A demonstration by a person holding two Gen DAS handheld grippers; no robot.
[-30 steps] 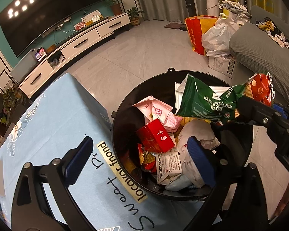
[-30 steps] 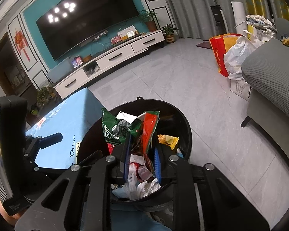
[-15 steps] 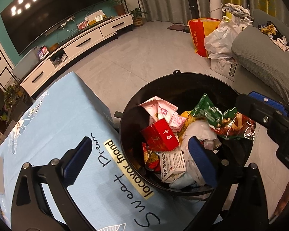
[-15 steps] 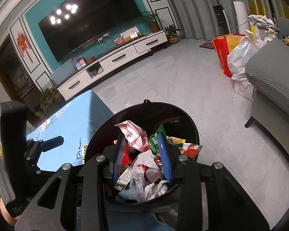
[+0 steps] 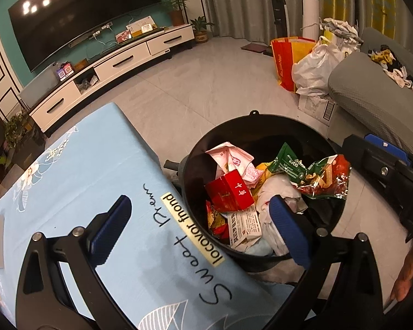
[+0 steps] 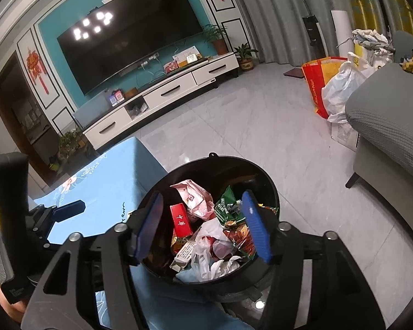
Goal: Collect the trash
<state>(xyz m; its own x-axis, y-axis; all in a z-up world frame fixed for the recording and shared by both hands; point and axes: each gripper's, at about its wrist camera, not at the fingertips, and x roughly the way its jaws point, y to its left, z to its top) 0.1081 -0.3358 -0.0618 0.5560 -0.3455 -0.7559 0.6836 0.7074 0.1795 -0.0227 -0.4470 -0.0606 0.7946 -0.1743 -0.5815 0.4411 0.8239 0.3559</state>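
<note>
R gripper (image 6: 203, 228) hangs right over the round black plastic bin (image 6: 212, 162), jaws opening w/ nothing pinched btwn them. The crinkly green-and-red foil snack wrapper (image 6: 232, 214) lies loose on the heap inside, at approx 1 o'clock from the gap, long axis running 11-to-5. L gripper (image 5: 201, 228) spread wide, empty, straddling the bin's 9 o'clock rim, farther off.

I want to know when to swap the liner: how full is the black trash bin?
Nearly full. In the black bin, wrappers, a red box and crumpled plastic pile up close to the rim.
</note>
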